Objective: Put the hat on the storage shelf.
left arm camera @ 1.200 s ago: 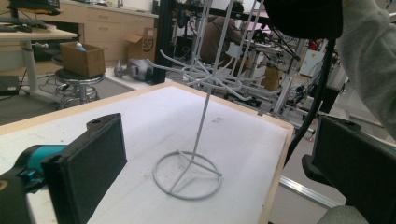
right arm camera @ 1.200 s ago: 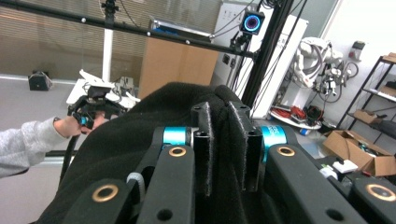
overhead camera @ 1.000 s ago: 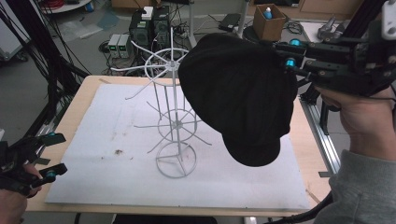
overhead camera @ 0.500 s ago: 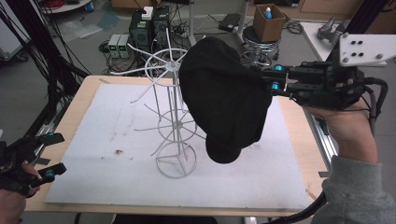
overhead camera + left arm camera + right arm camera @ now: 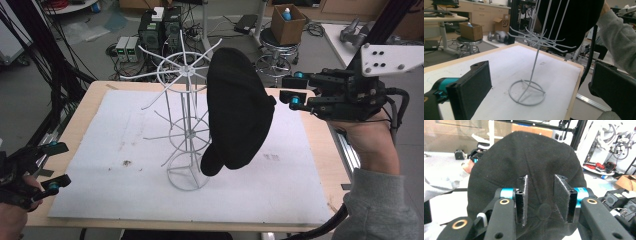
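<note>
Fingers of the right gripper (image 5: 290, 90), just parted, stand clear beside the black cap (image 5: 239, 115), now hung on the white wire rack (image 5: 184, 132); left gripper (image 5: 52, 165) waits spread, well apart.

- My right gripper (image 5: 292, 91) came lower and its jaws have just been opening, releasing the black cap (image 5: 240, 115).
- The cap now hangs on the wire rack (image 5: 186, 125).
</note>
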The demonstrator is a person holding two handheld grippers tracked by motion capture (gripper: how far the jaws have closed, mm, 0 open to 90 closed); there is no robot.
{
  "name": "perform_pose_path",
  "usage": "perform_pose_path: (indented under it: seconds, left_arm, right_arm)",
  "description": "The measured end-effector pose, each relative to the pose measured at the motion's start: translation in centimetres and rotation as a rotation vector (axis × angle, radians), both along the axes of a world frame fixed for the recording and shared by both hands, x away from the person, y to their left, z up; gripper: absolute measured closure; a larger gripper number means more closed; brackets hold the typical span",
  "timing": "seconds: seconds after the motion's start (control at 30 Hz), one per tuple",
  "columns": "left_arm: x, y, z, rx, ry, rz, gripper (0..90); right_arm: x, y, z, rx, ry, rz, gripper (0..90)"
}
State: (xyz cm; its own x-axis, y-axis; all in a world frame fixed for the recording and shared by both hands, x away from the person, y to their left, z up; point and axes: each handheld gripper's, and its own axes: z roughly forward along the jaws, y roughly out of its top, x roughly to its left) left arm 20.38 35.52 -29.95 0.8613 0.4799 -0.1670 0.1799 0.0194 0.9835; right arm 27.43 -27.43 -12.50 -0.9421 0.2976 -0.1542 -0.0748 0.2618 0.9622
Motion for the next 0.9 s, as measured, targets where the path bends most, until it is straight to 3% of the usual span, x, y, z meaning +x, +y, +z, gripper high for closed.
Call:
perform_pose_path:
  seconds: [0.07, 0.17, 0.27, 0.33, 0.43, 0.5, 0.63, 0.9]
  left_arm:
    - [0.1, 0.0, 0.0, 0.0, -0.001, -0.001, 3.3]
    - [0.3, -0.1, 0.0, -0.002, -0.001, -0.004, 3.3]
    - [0.5, -0.2, 0.0, 0.002, -0.001, -0.009, 3.3]
    - [0.7, -0.3, 0.0, 0.002, 0.0, -0.012, 3.3]
    - [0.9, -0.4, 0.1, -0.001, -0.004, -0.018, 3.3]
    - [1.1, -0.5, 0.1, -0.001, -0.007, -0.022, 3.3]
    - [1.5, -0.6, 0.2, -0.009, -0.013, -0.024, 3.3]
    - [2.0, -0.9, 0.6, 0.007, -0.04, -0.013, 3.3]
  right_arm:
    - [0.0, 0.1, 0.0, -0.004, -0.001, -0.007, 58.8]
    - [0.0, 0.6, -0.3, -0.018, 0.008, -0.025, 46.5]
    - [0.0, 0.8, -0.7, -0.018, -0.026, -0.072, 26.4]
    - [-0.1, 0.9, -1.0, -0.005, -0.019, -0.104, 11.5]
    - [-0.2, 0.8, -1.1, 0.007, -0.026, -0.105, 10.9]
    - [-0.2, 0.5, -1.2, 0.024, -0.011, -0.089, 10.2]
    - [-0.5, 0.0, -1.5, 0.043, 0.006, -0.108, 10.2]
    - [-1.0, -0.9, -3.3, 0.056, 0.013, -0.186, 10.3]
